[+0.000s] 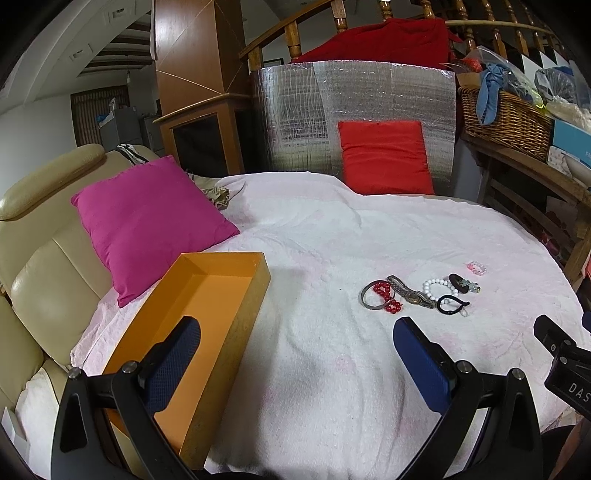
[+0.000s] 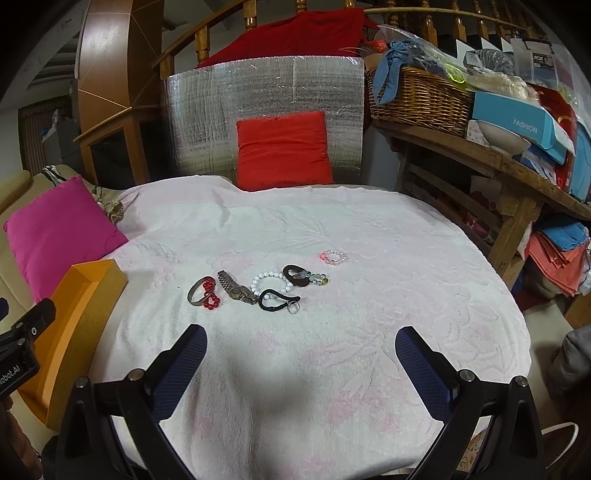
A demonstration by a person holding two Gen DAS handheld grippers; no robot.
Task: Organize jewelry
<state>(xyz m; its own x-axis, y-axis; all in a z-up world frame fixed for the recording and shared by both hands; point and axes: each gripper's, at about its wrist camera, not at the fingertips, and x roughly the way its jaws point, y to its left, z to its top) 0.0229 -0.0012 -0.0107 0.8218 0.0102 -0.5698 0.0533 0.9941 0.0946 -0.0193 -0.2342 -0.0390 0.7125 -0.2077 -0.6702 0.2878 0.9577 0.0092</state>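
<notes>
You are working over a surface draped in a white towel [image 2: 332, 229] with a faint pink leaf pattern; what lies beneath it is hidden. A magenta cushion [image 1: 147, 221] is leaning on a beige leather seat [image 1: 44, 273] at the left, and a red cushion [image 2: 282, 151] is propped against a silver foil panel [image 2: 207, 110] at the far edge. A wicker basket [image 2: 417, 99] is sitting on a wooden shelf [image 2: 480, 155] to the right, among boxes and folded cloth, with a wooden stair railing [image 1: 295, 33] behind.

An open orange box [image 1: 207, 295] is lying on the towel's left side. The jewelry is lying in a loose cluster well apart from it, toward the middle: a metal bangle [image 2: 195, 291] overlapping a red bead bracelet [image 2: 211, 295], a metal watch [image 2: 236, 290] just beside them, a white bead bracelet [image 2: 264, 279], a black cord loop [image 2: 271, 300] with a small ring, a dark oval piece [image 2: 295, 277] touching some clear beads, and a pink bead bracelet [image 2: 332, 257] lying alone farther back.

You are holding your left claw [image 1: 295, 332] released, jaws spread wide, one finger over the box. Your right claw [image 2: 301, 343] is likewise released, hovering near the cluster, gripping nothing.
</notes>
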